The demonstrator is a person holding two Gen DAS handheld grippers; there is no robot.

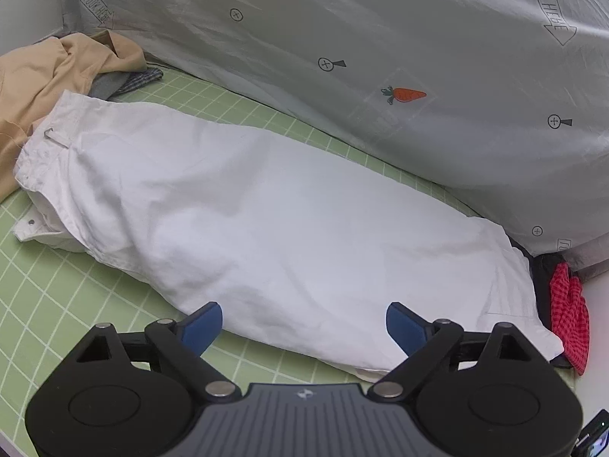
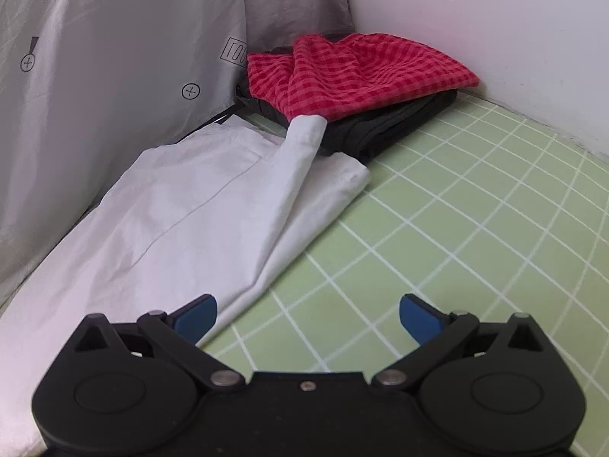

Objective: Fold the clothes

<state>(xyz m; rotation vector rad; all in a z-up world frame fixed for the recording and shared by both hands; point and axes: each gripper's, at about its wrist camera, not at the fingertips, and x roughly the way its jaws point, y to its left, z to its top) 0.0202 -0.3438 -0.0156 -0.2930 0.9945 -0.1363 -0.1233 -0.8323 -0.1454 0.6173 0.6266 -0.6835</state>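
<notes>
Green mat (image 2: 475,209) bare beside white trousers (image 2: 171,209).

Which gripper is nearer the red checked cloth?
Right. The right gripper faces the red checked cloth straight ahead past the trouser cuffs; the left gripper sees it far off to the side.

Bare green surface (image 2: 475,228) lies open right of the white trousers (image 1: 266,209). A grey sheet (image 1: 418,57) walls the back; a red checked cloth (image 2: 354,72) blocks the corner.
</notes>
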